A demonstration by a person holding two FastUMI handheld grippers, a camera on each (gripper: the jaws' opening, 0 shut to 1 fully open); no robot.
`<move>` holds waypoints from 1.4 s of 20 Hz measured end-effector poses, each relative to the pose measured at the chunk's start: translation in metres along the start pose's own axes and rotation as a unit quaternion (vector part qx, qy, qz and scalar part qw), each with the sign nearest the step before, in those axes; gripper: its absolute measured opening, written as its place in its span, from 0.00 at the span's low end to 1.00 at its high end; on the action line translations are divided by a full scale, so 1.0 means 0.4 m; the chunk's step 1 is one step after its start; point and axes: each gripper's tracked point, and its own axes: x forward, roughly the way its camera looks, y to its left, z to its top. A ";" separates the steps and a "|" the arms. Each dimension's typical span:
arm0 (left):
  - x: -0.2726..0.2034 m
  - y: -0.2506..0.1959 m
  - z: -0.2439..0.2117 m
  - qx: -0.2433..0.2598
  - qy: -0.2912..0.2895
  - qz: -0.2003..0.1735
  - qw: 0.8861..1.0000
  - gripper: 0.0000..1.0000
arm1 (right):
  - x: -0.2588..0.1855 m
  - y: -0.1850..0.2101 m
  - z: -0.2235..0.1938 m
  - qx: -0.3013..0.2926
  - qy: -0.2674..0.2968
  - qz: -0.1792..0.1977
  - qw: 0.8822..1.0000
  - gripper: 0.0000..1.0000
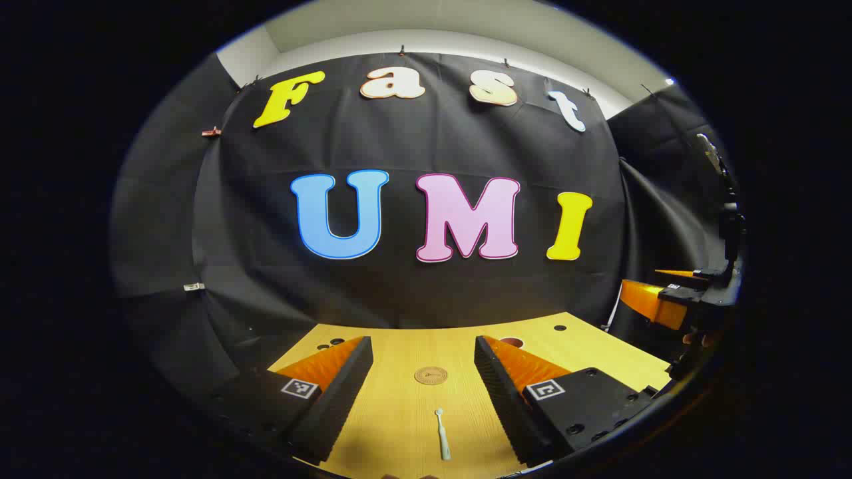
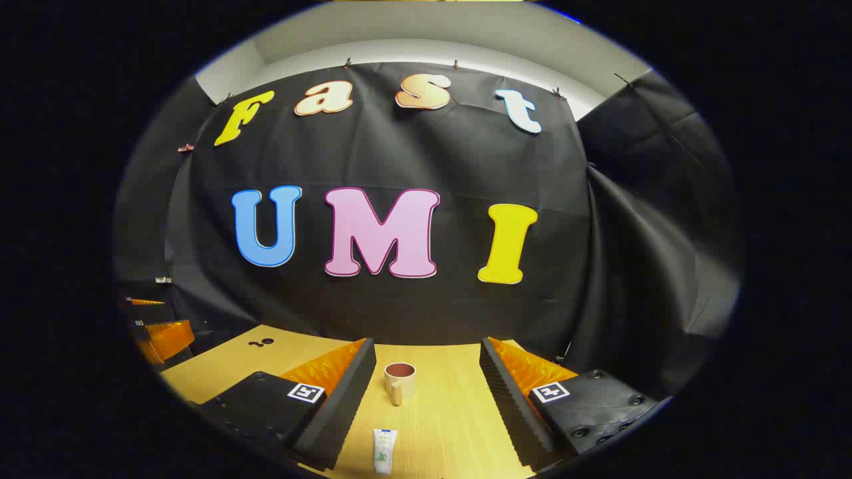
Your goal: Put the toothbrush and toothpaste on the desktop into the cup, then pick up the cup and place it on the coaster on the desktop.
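Cup (image 1: 512, 342) mostly hidden behind a finger in the left gripper view, toothpaste (image 2: 384, 451) bottom cut off by the edge, coaster (image 1: 430, 375) mark too small to tell, other gripper (image 1: 655, 303) half cut off at the side

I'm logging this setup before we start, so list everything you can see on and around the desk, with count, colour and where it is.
toothbrush: one, pale, lying on the desktop between the left gripper's fingers, nearer than the coaster
coaster: one, round, brown, mid-desktop
toothpaste: one white tube, lying flat, in front of the cup
cup: one, beige with dark inside, upright, empty
desktop: one, light wood
left gripper: one, black and orange, open
right gripper: one, black and orange, open
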 end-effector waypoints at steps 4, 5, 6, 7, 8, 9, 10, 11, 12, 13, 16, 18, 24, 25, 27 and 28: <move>-0.016 0.024 -0.026 0.003 0.003 -0.007 1.000 0.98 | -0.025 0.046 -0.019 -0.017 0.016 0.017 1.000 0.97; -0.014 0.023 -0.043 0.001 0.006 -0.006 1.000 0.98 | -0.026 0.059 -0.029 -0.016 0.019 0.025 0.999 0.97; -0.013 0.026 -0.057 -0.003 0.016 -0.001 1.000 0.98 | -0.023 0.063 -0.041 -0.017 0.027 0.027 0.999 0.97; -0.016 0.028 -0.074 -0.007 0.026 0.004 1.000 0.98 | -0.024 0.070 -0.058 -0.015 0.035 0.032 0.999 0.97; -0.011 0.021 -0.070 -0.012 0.026 0.002 1.000 0.98 | -0.024 0.077 -0.064 -0.010 0.036 0.038 0.999 0.97; -0.011 0.012 -0.066 -0.011 0.026 -0.004 1.000 0.98 | -0.021 0.074 -0.064 -0.007 0.037 0.038 0.999 0.97; -0.012 0.005 -0.071 -0.005 0.029 -0.005 1.000 0.98 | -0.020 0.069 -0.072 -0.005 0.040 0.038 0.998 0.97; -0.014 0.003 -0.084 0.003 0.030 -0.002 1.000 0.98 | -0.015 0.064 -0.082 -0.004 0.044 0.037 0.998 0.97; -0.011 0.001 -0.081 0.007 0.030 0.000 1.000 0.98 | -0.011 0.058 -0.094 -0.002 0.051 0.035 0.998 0.96; -0.003 -0.004 -0.078 0.006 0.030 0.000 1.000 0.98 | -0.011 0.055 -0.106 -0.001 0.059 0.036 0.998 0.96; 0.014 -0.013 -0.079 -0.002 0.031 0.001 1.000 0.98 | -0.005 0.042 -0.133 0.006 0.076 0.032 0.997 0.97; 0.019 -0.013 -0.085 -0.004 0.036 0.005 0.999 0.98 | 0.002 0.049 -0.157 0.006 0.090 0.036 0.995 0.96; 0.015 -0.001 -0.116 -0.003 0.049 0.012 0.999 0.98 | 0.031 0.116 -0.250 -0.002 0.147 0.072 0.986 0.97; 0.012 0.004 -0.122 -0.004 0.050 0.014 0.999 0.98 | 0.038 0.130 -0.281 -0.004 0.170 0.082 0.982 0.97; 0.009 0.017 -0.135 -0.004 0.055 0.023 0.998 0.98 | 0.046 0.160 -0.333 -0.009 0.206 0.097 0.974 0.97; 0.006 0.026 -0.148 -0.007 0.062 0.030 0.998 0.98 | 0.051 0.172 -0.359 -0.012 0.223 0.104 0.969 0.97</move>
